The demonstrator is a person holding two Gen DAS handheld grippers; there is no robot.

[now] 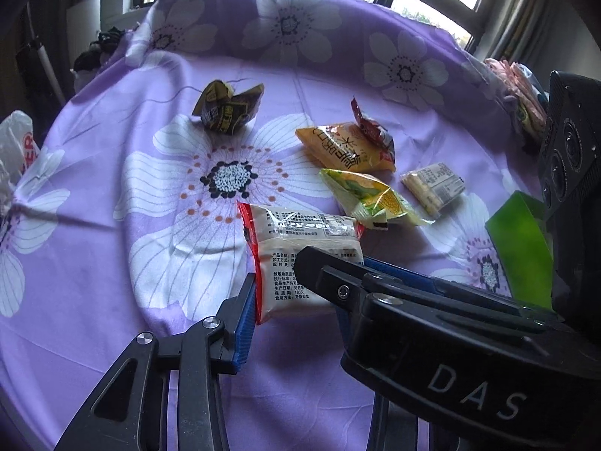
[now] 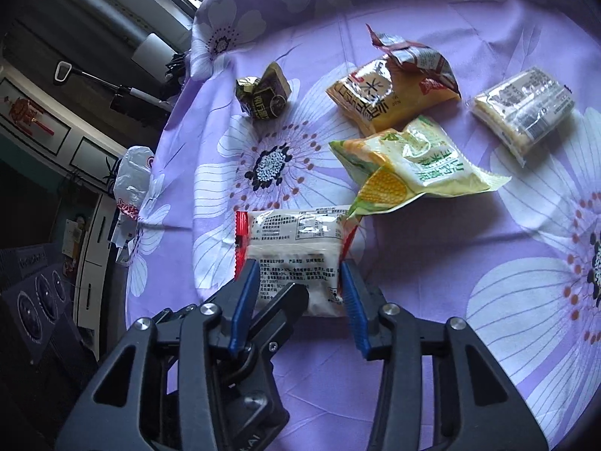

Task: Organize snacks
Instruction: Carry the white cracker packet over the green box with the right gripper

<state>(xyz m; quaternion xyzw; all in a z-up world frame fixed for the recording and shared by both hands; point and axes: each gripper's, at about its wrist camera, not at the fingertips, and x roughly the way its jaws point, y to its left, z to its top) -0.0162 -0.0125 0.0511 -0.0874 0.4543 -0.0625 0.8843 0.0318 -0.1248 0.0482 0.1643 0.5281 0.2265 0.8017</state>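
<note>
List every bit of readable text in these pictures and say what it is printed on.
"DAS": on the right gripper's housing.
"ER", red, cut off: on the white plastic bag.
"米": on the orange packet; its other characters are upside down and unclear.
Fine print on the white packet: too small to read.

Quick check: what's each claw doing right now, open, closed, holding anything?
Left claw: closed on the white snack packet with red ends.
Right claw: closed on the same white snack packet, pads pressing its two sides.
</note>
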